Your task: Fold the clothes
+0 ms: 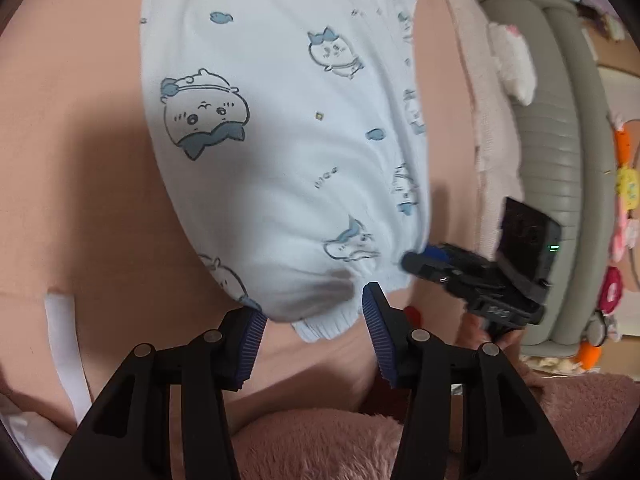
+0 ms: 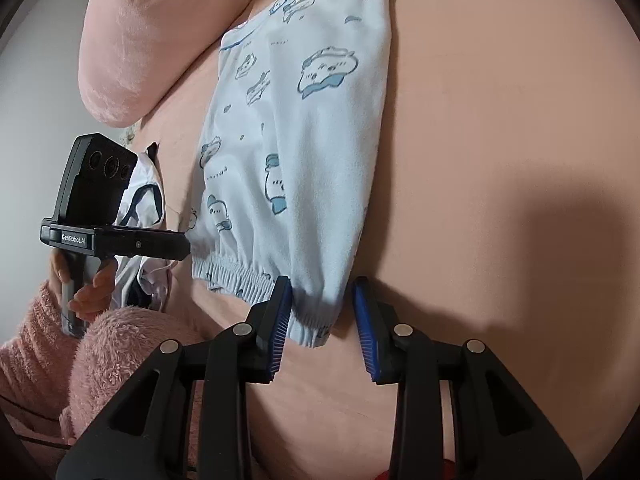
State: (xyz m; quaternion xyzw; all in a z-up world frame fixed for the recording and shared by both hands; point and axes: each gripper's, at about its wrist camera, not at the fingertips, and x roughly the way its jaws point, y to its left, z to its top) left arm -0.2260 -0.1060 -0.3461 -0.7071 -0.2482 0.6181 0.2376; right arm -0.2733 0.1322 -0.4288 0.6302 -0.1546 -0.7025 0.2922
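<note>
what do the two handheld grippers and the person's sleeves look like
Both are black plastic. The left gripper and right gripper each have two angular linkage arms with silver pivot pins, ending in blue ribbed pads. From the right wrist view, the left gripper body carries a boxy three-lens camera module, white "GenRobot.AI" lettering and a grey handle. The sleeves are fluffy pink fleece.

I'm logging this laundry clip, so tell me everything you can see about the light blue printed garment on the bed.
The light blue garment looks like soft cotton, printed with darker blue cartoon animals. It lies flat on the pink sheet, apparently folded lengthwise, with a gathered elastic hem at the near end. The open left gripper and the open right gripper each straddle a hem corner, their fingers beside the fabric, not clamped.
</note>
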